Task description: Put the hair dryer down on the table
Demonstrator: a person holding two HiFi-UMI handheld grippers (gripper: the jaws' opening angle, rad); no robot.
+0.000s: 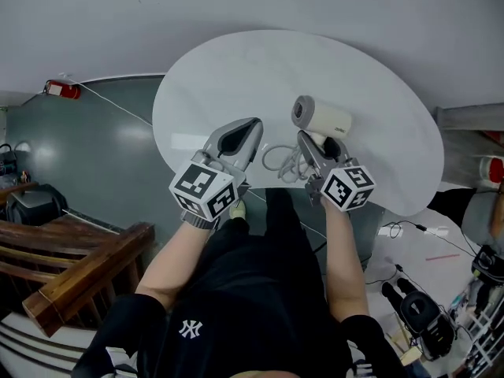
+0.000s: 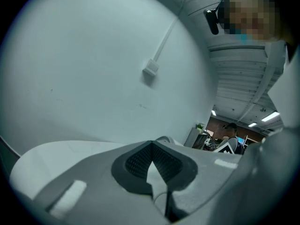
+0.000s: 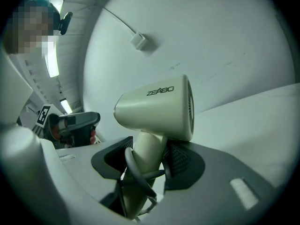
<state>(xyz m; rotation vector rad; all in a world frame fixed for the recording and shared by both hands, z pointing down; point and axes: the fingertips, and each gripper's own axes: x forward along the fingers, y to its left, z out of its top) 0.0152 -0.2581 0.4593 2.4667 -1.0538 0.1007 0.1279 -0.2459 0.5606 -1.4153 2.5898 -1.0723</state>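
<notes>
Head view shows the right gripper (image 1: 311,152) clamped tight on the handle of the cream hair dryer (image 1: 321,118), which is held over the near right part of the white oval table (image 1: 236,77). Its grey cord (image 1: 283,162) is looped beside the jaws. To the left, the left gripper (image 1: 240,136) has its jaws pressed together on nothing.

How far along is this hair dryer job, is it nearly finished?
Looks done: the hair dryer is already over the white table, with its cord lying there. In hand: the right gripper is clamped on the handle, with the dryer upright. Left to do: lower it, then open the jaws. The left gripper is shut and empty.
</notes>
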